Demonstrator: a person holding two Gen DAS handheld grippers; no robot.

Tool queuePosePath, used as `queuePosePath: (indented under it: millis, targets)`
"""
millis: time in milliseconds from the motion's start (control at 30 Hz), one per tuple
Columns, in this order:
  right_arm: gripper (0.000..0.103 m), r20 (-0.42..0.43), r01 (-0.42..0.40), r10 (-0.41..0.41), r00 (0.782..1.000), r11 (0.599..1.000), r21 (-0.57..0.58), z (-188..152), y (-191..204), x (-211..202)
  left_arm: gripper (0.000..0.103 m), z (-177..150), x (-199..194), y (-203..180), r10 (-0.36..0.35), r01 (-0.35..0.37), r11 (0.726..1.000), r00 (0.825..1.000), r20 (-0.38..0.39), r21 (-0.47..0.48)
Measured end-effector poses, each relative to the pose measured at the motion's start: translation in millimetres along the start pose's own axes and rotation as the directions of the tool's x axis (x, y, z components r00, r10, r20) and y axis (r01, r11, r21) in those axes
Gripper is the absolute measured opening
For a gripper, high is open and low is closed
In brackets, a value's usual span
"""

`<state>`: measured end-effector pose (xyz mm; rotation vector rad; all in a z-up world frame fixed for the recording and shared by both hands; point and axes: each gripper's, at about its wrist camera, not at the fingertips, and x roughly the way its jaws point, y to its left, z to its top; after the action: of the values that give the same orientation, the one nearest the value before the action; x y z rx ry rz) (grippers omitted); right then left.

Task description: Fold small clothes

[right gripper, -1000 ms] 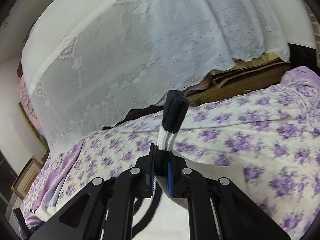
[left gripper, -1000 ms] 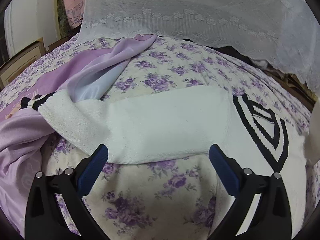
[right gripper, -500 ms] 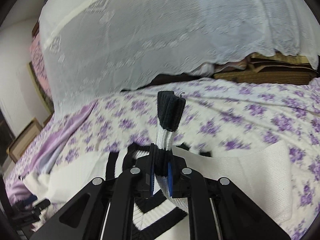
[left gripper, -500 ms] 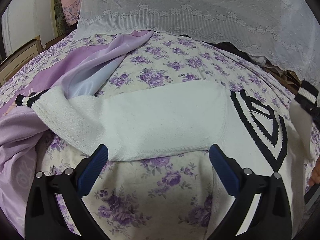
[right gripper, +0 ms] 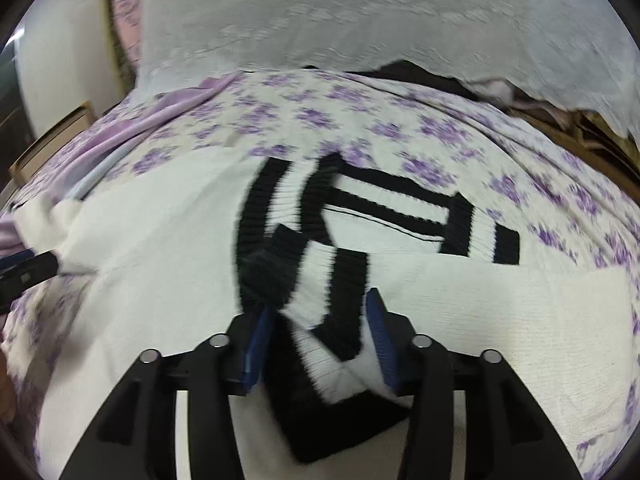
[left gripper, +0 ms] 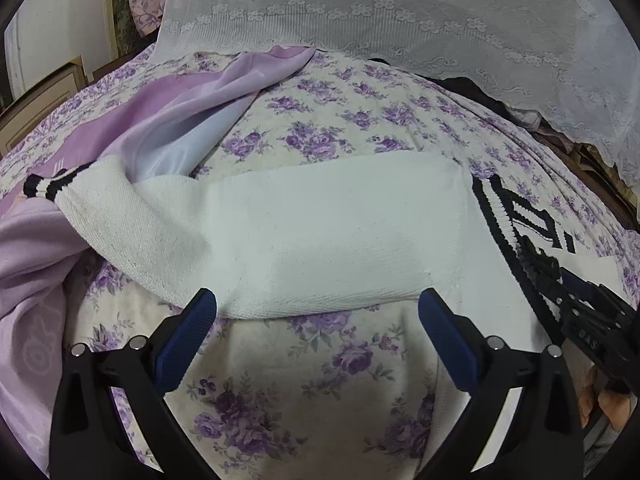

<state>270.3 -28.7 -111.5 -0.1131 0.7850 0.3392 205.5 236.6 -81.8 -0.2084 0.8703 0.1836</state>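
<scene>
Left wrist view: the left tool (left gripper: pixel 318 308) hovers low over a bed (left gripper: pixel 352 128) covered in a purple-flowered sheet, its two blue-padded fingers (left gripper: pixel 186 338) spread wide apart and holding nothing. Just ahead of the fingertips lies a white knit sweater (left gripper: pixel 320 240) with black stripes, one sleeve stretched flat across the sheet toward the left, its striped cuff (left gripper: pixel 44 184) resting on a lilac garment (left gripper: pixel 132 120) bunched at the left side of the bed. The near edge of the sleeve runs between the two fingertips, at or just beyond them. The right tool (left gripper: pixel 568 292) enters low from the right edge, lying over the sweater's striped collar.

Right wrist view: the right tool (right gripper: pixel 318 336) points down at the sweater's (right gripper: pixel 160 260) chest, its fingers (right gripper: pixel 378 332) partly parted, with a black-and-white ribbed cuff (right gripper: pixel 332 320) of the other sleeve lying between them; motion blur makes it impossible to tell whether the pads press the cloth. The striped collar (right gripper: pixel 360 200) sits just ahead. A white lace cloth (right gripper: pixel 360 20) hangs behind the bed.
</scene>
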Motion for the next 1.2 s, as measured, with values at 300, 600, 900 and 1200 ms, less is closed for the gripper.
queuePosePath:
  millis: [300,600,900,1200]
  targets:
    - [0.048,0.061,-0.041,0.032,0.998,0.989,0.145,9.8,-29.8,-20.8,0.098,1.3,2.2,3.7,0.006,-0.006,1.0,1.0,-0.008,-0.024]
    - [0.049,0.095,-0.025,0.009,0.995,0.984,0.175,-1.6,-57.5,-49.2,0.098,2.4,8.8,18.8,-0.006,0.003,0.997,0.999,-0.037,-0.083]
    - [0.037,0.001,0.063,-0.072,0.997,0.881,0.468,-68.5,-184.9,-53.9,0.099,1.7,12.7,23.0,0.019,-0.023,0.995,0.999,-0.045,-0.095]
    - [0.054,0.032,0.101,-0.132,0.991,0.87,0.484,-26.6,-211.1,-58.8,0.099,3.4,-7.5,75.7,0.036,-0.03,0.963,0.999,0.017,-0.266]
